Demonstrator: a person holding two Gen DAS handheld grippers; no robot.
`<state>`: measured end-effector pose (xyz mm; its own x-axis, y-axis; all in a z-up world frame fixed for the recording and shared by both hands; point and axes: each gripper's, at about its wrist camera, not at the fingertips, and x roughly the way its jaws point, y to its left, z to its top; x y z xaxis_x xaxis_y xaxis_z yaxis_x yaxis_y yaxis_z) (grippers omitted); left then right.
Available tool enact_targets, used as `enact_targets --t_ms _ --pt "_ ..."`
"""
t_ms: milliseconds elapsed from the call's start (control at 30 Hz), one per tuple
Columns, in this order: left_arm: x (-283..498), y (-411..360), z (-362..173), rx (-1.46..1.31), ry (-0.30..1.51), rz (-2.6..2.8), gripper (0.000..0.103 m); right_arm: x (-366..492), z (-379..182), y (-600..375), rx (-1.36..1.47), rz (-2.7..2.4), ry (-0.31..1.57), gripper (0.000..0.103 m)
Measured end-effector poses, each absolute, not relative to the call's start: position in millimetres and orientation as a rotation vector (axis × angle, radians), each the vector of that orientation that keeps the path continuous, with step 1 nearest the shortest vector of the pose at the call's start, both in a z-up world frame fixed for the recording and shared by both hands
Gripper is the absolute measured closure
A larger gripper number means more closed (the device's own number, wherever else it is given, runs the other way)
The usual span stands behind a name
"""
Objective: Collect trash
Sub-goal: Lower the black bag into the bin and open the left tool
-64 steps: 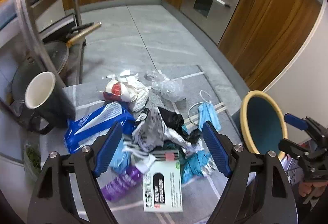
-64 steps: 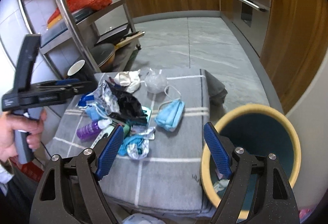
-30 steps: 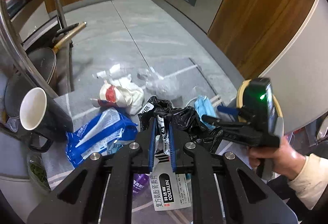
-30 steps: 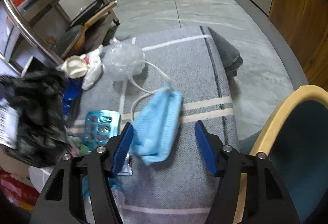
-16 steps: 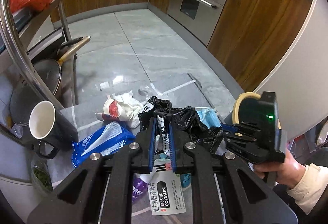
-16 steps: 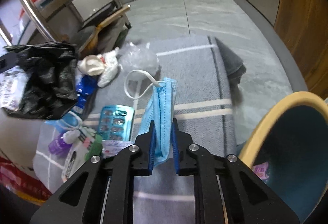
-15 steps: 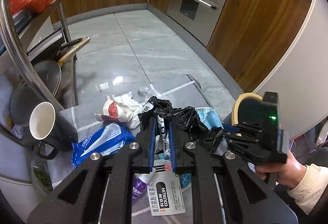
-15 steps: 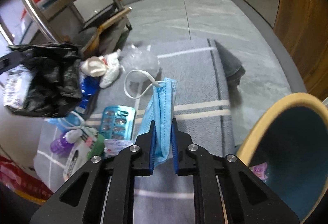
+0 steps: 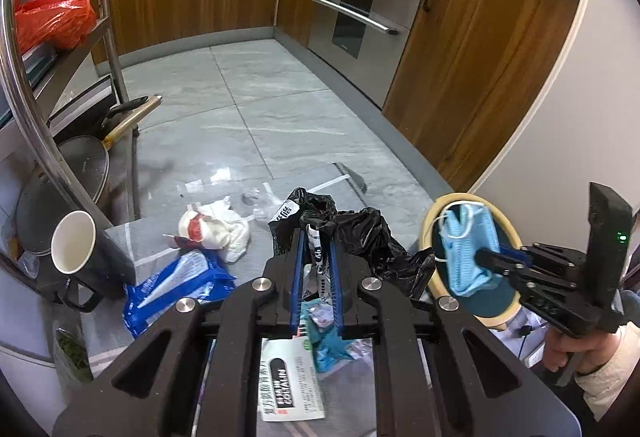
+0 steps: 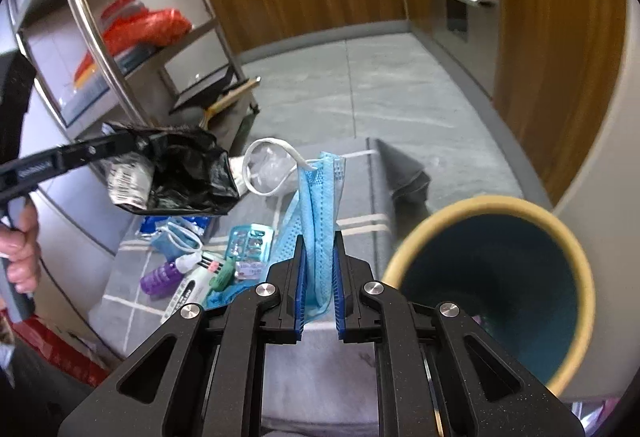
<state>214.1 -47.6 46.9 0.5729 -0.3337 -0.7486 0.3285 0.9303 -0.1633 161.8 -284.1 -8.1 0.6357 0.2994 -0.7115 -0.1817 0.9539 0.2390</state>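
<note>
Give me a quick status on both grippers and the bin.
Left gripper shut on black bag. Right gripper shut on blue face mask, held beside bin. Nothing blocking the bin mouth.

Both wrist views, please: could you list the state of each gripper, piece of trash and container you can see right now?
Left gripper: shut on the black plastic bag, lifted.
Right gripper: shut on the blue face mask, hanging off the mat.
Trash bin: upright, open.
Paper cup: tilted, looks empty.
Purple bottle: lying on its side.
Blister pack: lying flat.
Grey mat: one corner folded over.
</note>
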Motion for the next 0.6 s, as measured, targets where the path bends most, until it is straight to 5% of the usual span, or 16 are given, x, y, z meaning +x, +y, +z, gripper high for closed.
enact_targets --t_ms 600 --pt "164.1 -147.5 20.2 -0.006 0.883 -0.533 0.092 94.9 0.0 -357.9 0.17 0.149 0.767 0.09"
